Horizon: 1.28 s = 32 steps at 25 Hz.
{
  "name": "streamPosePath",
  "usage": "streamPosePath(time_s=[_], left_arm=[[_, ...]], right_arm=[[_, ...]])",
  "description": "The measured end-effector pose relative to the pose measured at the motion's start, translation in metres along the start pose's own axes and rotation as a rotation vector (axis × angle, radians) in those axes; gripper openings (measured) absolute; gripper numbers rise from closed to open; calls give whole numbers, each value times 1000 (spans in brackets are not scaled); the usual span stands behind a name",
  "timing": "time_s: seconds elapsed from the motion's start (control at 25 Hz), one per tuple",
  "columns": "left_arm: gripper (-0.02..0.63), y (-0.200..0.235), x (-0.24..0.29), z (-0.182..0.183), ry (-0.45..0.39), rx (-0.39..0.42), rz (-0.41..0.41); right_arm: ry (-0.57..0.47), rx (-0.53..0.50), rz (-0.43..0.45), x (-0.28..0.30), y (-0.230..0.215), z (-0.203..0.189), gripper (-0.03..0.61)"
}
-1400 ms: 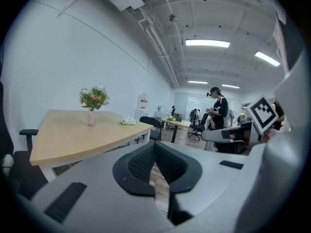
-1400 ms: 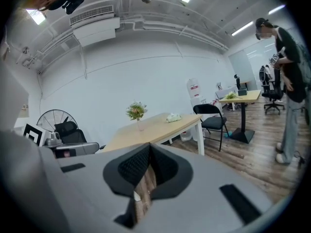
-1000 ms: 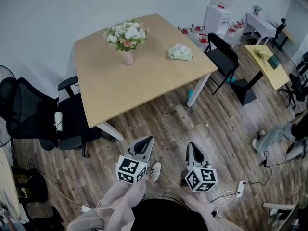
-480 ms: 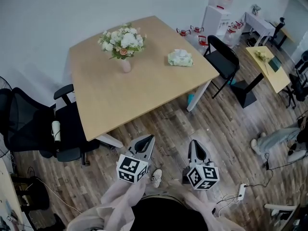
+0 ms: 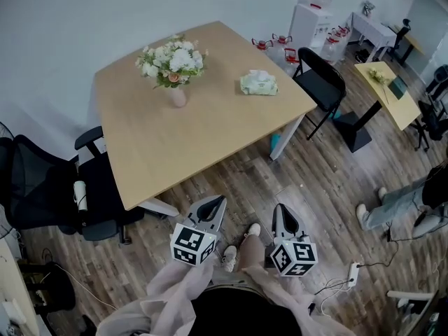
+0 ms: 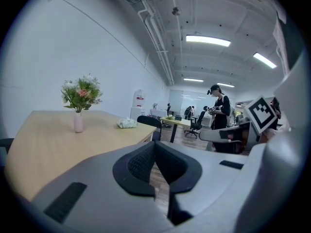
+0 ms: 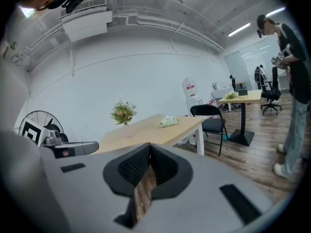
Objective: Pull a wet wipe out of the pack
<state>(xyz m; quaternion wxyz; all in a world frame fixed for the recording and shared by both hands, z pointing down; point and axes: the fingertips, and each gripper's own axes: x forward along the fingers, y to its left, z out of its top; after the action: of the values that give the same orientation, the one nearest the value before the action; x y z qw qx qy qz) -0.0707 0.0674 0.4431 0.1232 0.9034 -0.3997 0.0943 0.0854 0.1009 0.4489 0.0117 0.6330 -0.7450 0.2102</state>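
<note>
The pale green wet wipe pack [image 5: 258, 82] lies near the far right edge of the wooden table [image 5: 203, 131], with a white wipe tuft on top. It also shows small and distant as the pack [image 6: 127, 124] and the pack [image 7: 168, 122] in the two gripper views. My left gripper [image 5: 215, 203] and right gripper [image 5: 279, 212] hover side by side over the wood floor, short of the table's near corner and far from the pack. Both are shut, with nothing between their jaws. My feet show just below them.
A vase of flowers [image 5: 172, 65] stands on the table's far left. A black office chair [image 5: 49, 191] sits at the left, a black folding chair [image 5: 322, 81] at the table's right. Behind are a water dispenser [image 5: 313, 5] and another desk [image 5: 383, 89]. A person [image 6: 221, 111] stands at the right.
The table has slid nearer and lower in the head view as I stepped toward it; one foot now shows between the grippers. Both grippers stay shut, side by side.
</note>
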Motion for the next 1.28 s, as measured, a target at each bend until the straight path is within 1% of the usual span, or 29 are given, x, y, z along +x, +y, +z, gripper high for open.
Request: streamPosePath(time_s=[0.2,0.44,0.68,1.08,1.28], left_arm=[[11,4,11,1,10,-5,-2],[11,12,33,13,1,6,9],[11,20,57,22,-3,-6,16],[11,42,113,36,0,-23,30],[11,55,141,50,-4,-25,49]], right_arm=[[-10,10,-17,8,-10,6,11],[-16,6,-8,27,-21,17,11],[-4,-10,3,49,-33,31,11],[25,-21,45,106,-49,51,11],[28,-25,61,135,-62,70,11]])
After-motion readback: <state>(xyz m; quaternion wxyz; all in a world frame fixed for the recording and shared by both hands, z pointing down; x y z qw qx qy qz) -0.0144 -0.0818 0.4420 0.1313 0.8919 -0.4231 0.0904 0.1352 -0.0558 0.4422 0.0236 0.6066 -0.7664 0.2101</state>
